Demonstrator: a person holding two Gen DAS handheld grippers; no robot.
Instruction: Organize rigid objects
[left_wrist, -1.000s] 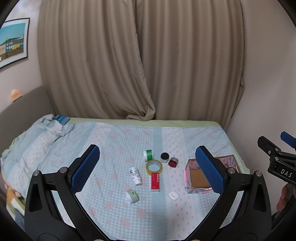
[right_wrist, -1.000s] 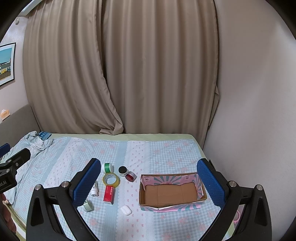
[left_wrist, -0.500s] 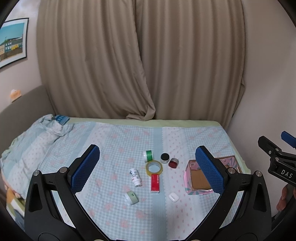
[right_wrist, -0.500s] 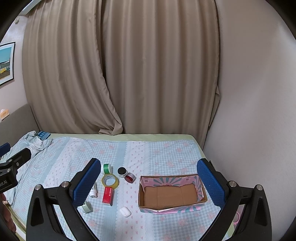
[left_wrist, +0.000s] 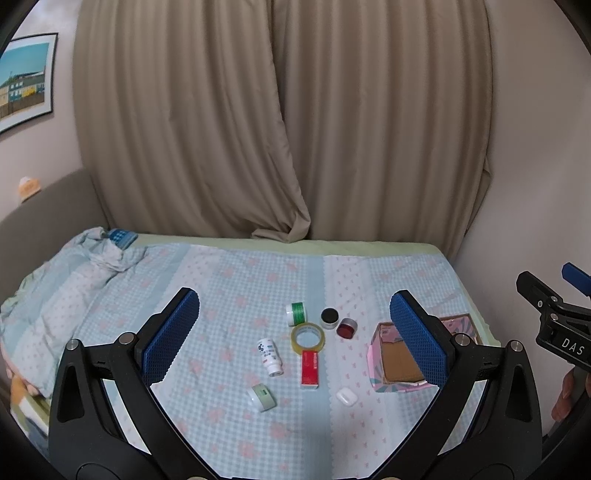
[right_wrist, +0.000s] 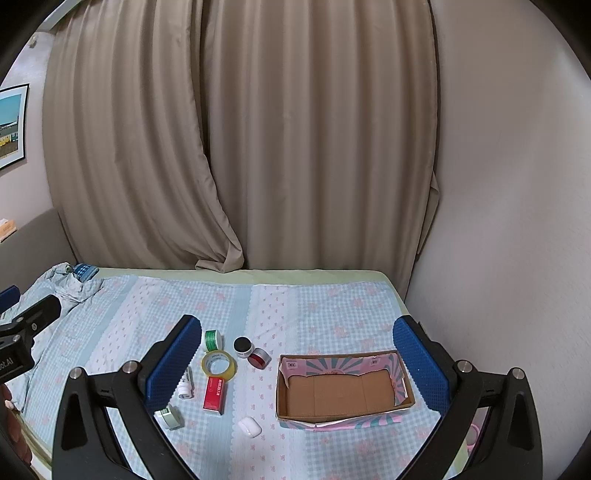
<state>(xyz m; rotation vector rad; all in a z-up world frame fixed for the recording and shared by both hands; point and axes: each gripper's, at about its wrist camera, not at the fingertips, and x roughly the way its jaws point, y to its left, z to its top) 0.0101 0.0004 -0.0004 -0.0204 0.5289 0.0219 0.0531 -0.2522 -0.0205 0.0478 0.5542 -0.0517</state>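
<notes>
Small objects lie on a blue checked bed cover (left_wrist: 229, 280): a red box (left_wrist: 310, 369), a roll of clear tape (left_wrist: 308, 338), a white bottle (left_wrist: 269, 356), a green-labelled jar (left_wrist: 297, 313), a black-lidded jar (left_wrist: 329, 317), a red jar (left_wrist: 346, 328), a pale green jar (left_wrist: 262, 397) and a white earbud case (left_wrist: 347, 396). An open pink cardboard box (right_wrist: 343, 387) stands empty to their right. My left gripper (left_wrist: 291, 339) is open, held above the objects. My right gripper (right_wrist: 295, 365) is open, above the box's left end.
Beige curtains (left_wrist: 280, 122) hang behind the bed. A wall (right_wrist: 509, 221) borders the bed's right side. A crumpled quilt (left_wrist: 55, 280) lies at the left. The other gripper shows at each view's edge (left_wrist: 554, 325) (right_wrist: 22, 339).
Both grippers have drawn back a little and risen; the objects and box look slightly smaller and lower in view. Nothing on the bed has moved.
</notes>
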